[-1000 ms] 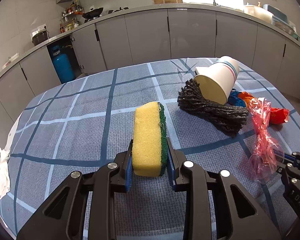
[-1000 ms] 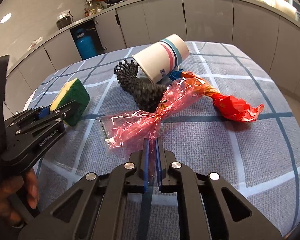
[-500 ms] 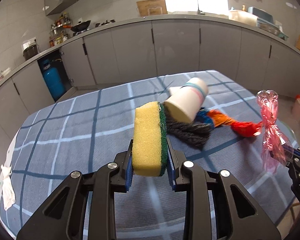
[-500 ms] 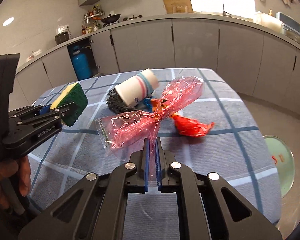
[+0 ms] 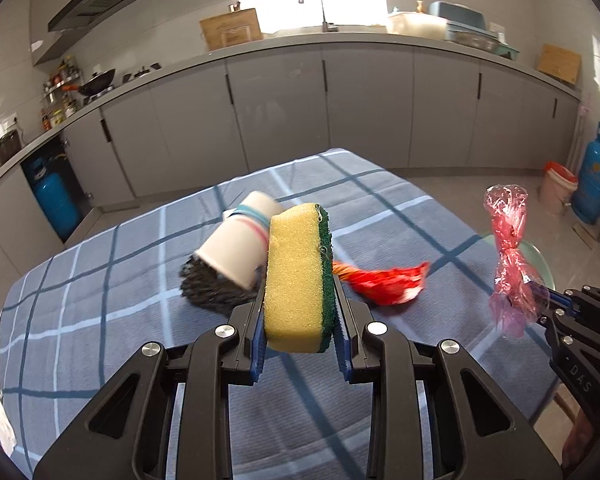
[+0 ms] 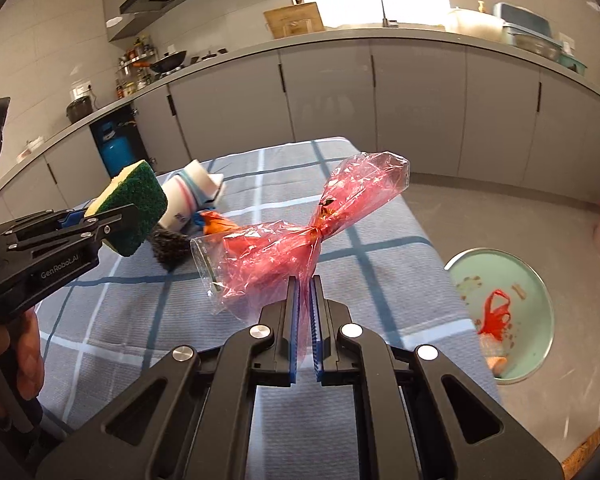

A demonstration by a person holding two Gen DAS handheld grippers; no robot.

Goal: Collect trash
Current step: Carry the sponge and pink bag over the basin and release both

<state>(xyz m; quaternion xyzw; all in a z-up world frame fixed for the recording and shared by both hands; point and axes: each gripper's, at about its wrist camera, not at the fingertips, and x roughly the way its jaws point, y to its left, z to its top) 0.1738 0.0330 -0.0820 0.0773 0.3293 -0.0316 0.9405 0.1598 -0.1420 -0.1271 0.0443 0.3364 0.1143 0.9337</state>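
Left gripper jaws clamp sponge above checked tablecloth.

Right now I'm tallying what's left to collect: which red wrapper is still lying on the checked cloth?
The crumpled opaque red wrapper, lying beside the tipped paper cup. The translucent pink-red cellophane wrapper is lifted, pinched in the right gripper.

The yellow-and-green kitchen sponge sits clamped between the fingers of the left gripper, above the blue checked tablecloth. Behind it, toward the cloth's far edge, the white paper cup with coloured bands lies on its side upon the dark knitted bundle. The crumpled red wrapper lies right of these. The pink cellophane bag hangs pinched in the right gripper, near the cloth's right edge. On the floor beyond that edge stands the pale green round bin, trash in it.
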